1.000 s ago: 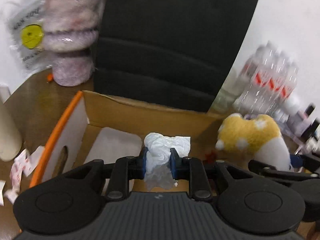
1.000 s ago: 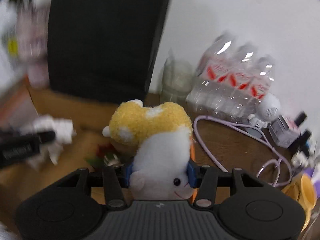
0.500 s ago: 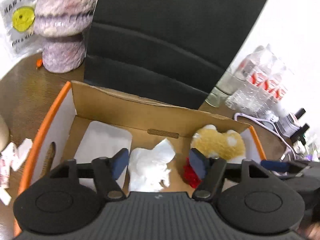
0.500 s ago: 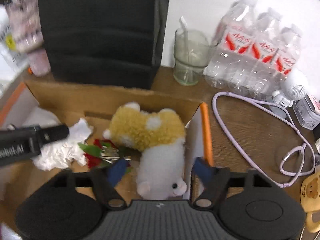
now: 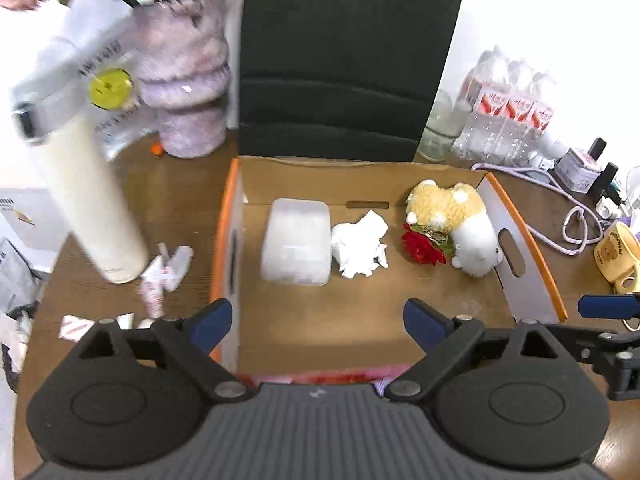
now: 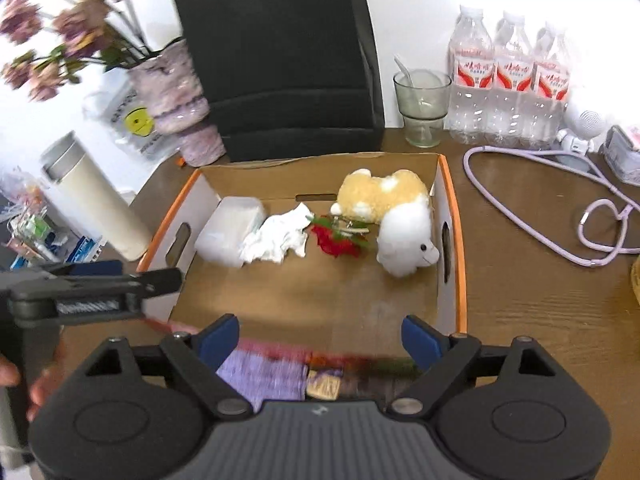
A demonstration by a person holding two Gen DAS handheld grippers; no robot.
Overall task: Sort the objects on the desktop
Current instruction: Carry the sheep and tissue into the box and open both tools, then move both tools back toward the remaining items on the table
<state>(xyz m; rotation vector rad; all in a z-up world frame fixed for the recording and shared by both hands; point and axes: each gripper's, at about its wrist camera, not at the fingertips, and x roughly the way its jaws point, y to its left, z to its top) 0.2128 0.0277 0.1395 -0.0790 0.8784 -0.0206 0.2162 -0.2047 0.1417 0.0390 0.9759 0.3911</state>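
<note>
An open cardboard box (image 5: pixel 524 240) with orange rims holds a translucent plastic case (image 5: pixel 294 240), a crumpled white tissue (image 5: pixel 360 246), a red flower (image 5: pixel 422 246) and a yellow-and-white plush toy (image 5: pixel 460 220). My left gripper (image 5: pixel 318 320) hangs above the box's near edge, its jaws opening with nothing between them. My right gripper (image 6: pixel 320 334) hovers over the box (image 6: pixel 460 240) near its front, jaws also opening and empty. The plush toy (image 6: pixel 396 216) and the tissue (image 6: pixel 276 236) lie free on the box floor. The left gripper (image 6: pixel 136 274) shows side-on at the left of the right wrist view.
A cream flask (image 5: pixel 92 208), a pink vase (image 5: pixel 188 92) and paper scraps (image 5: pixel 164 272) stand left of the box. Behind it is a black chair back (image 5: pixel 344 60). A glass (image 6: pixel 422 108), water bottles (image 6: pixel 508 80), a purple cable (image 6: pixel 560 200) and a yellow mug (image 5: pixel 616 256) are on the right.
Both grippers opened, let the tissue and the plush toy drop into the box, then drew back and upward. The whole box is now in view.
</note>
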